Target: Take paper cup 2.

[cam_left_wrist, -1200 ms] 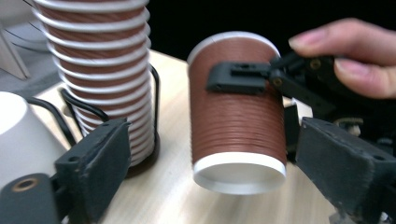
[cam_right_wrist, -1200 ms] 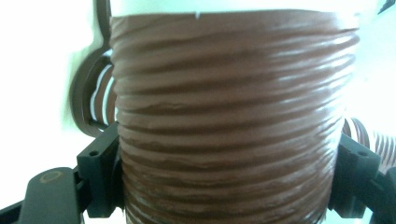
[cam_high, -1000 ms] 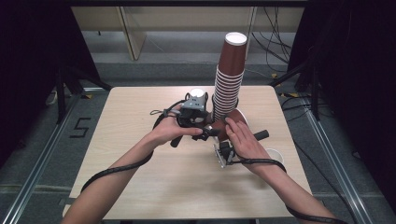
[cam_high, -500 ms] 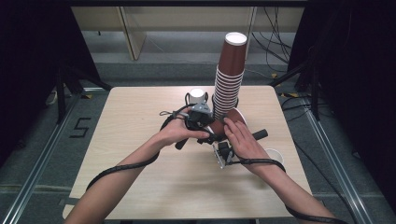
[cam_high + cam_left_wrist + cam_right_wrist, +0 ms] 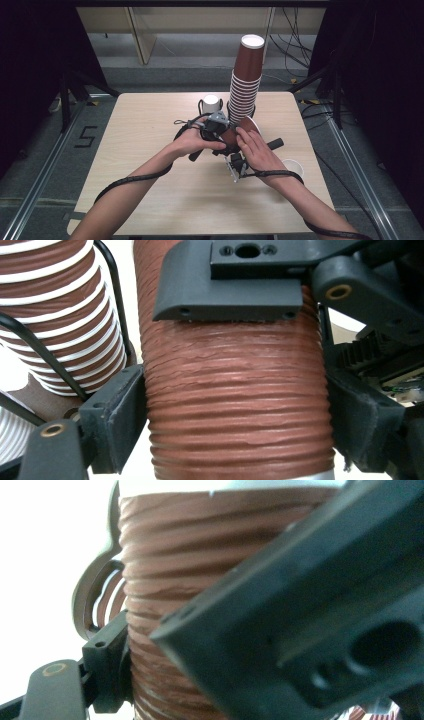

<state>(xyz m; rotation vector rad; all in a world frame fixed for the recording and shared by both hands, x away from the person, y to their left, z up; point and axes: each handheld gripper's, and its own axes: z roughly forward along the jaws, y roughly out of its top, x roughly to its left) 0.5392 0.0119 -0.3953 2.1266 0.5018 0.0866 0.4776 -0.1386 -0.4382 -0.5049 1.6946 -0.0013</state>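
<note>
The ribbed brown cup (image 5: 235,405) lies tilted near the desk's (image 5: 150,190) middle, beside the tall cup stack (image 5: 245,85) — probably to work it off a nested one. The left tool (image 5: 235,405), jaws just closing, clamps its sides; the right tool (image 5: 165,650) also grips it — crosswise.

High view: a fixed camera above the person's side looks forward and down over the whole table (image 5: 150,200), with the floor and shelving beyond. Left gripper view: a camera on the left gripper (image 5: 235,405) looks along its two black jaws, very close to a ribbed brown cup (image 5: 235,390). Right gripper view: a camera on the right gripper (image 5: 150,680) faces the same cup, nearer and blurred. All three views share this cup; the tall cup stack (image 5: 245,85) also appears at left in the left gripper view.
</note>
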